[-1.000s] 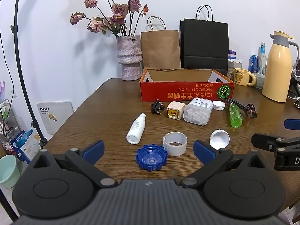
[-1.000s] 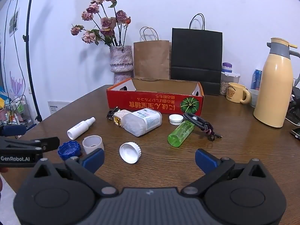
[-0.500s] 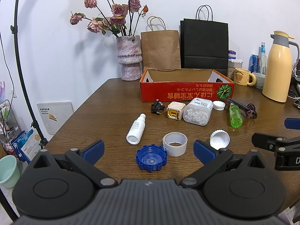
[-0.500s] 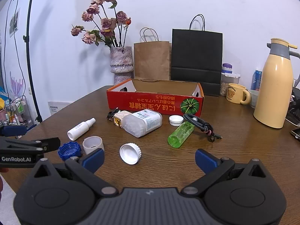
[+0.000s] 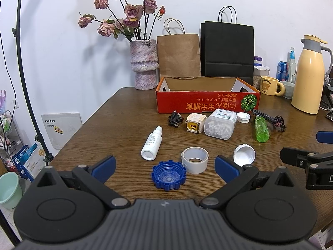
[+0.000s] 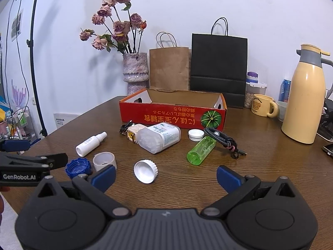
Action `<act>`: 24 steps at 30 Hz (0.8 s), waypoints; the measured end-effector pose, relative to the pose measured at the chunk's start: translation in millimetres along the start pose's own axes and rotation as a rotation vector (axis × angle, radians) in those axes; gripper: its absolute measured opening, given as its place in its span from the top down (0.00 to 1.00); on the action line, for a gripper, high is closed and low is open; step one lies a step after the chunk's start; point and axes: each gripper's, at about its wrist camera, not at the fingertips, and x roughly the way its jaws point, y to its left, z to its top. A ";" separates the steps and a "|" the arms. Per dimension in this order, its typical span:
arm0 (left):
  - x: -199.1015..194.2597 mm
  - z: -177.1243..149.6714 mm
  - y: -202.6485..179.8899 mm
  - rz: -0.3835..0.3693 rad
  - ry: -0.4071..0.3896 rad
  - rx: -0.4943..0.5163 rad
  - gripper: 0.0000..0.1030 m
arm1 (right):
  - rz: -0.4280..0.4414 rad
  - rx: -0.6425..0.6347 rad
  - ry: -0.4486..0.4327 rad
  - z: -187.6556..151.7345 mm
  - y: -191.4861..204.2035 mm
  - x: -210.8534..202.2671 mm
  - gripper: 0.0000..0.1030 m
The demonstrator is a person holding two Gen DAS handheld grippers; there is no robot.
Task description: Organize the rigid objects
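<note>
Loose items lie on the wooden table (image 5: 116,120) before an empty red cardboard box (image 5: 206,102): a white spray bottle (image 5: 152,143), a blue cap (image 5: 169,175), a white tape roll (image 5: 194,159), a white cap (image 5: 244,155), a clear jar of cotton swabs (image 5: 220,124), a small white charger (image 5: 195,123), a green bottle (image 5: 261,128), a small white lid (image 5: 243,117). My left gripper (image 5: 165,166) is open just short of the blue cap. My right gripper (image 6: 166,176) is open near the white cap (image 6: 145,171), with the green bottle (image 6: 201,150) beyond.
A black cable coil (image 5: 174,119) and a braided cable (image 5: 272,120) lie near the box. A vase of dried roses (image 5: 143,64), brown (image 5: 178,55) and black (image 5: 226,50) paper bags, a mug (image 5: 269,85) and a yellow thermos (image 5: 309,76) stand behind.
</note>
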 end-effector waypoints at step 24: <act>-0.3 1.1 1.4 0.000 -0.002 -0.002 0.00 | -0.002 -0.001 -0.003 10.4 4.6 -3.7 0.00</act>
